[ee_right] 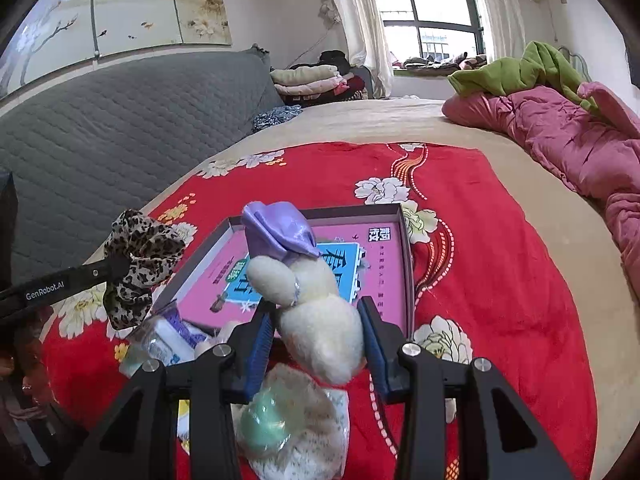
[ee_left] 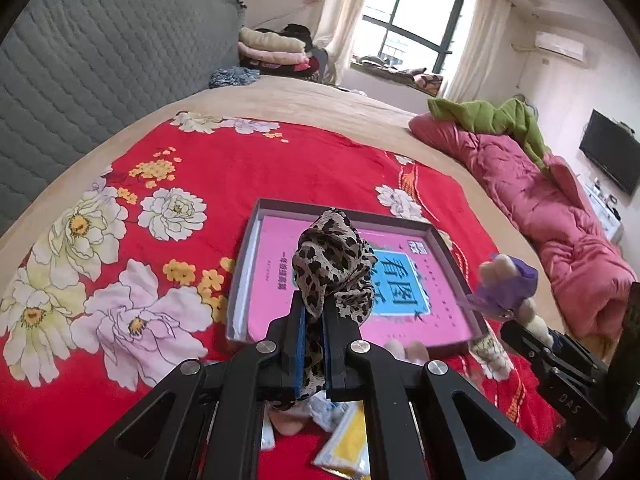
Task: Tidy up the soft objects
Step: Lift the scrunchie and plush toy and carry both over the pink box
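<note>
The left gripper (ee_left: 316, 332) is clamped on a leopard-print scrunchie (ee_left: 330, 264), its blue pads pressed tight with only a thin fold of fabric between them; the bulk of the scrunchie stands up beyond the fingertips, over the near edge of the shallow grey box (ee_left: 448, 254) lined with a pink printed sheet. The right gripper (ee_right: 318, 320) holds a cream plush toy (ee_right: 320, 320) with a lilac satin bow (ee_right: 280, 230); its fingers sit apart at the width of the toy's body, pressing its sides, with the head and bow projecting past the fingertips toward the box.

The risk, as I judge it, lies in the grips: the scrunchie is caught by a narrow pinch, so a quick swing could let the slippery fabric slide free and drop short of the box; the plush is round and springy, so it may squirm out between the pads or roll off the low rim on release; both loads hang near each other, so the two could snag. Below the fingers of each gripper lie loose packets (ee_left: 348, 440) and a bagged pale-green item (ee_right: 264, 424) on the red floral blanket (ee_left: 240, 168), which a dropped piece could land among.

The scrunchie looks thin, crumpled, floppy; the plush fuzzy, plump, lightly squashed.
</note>
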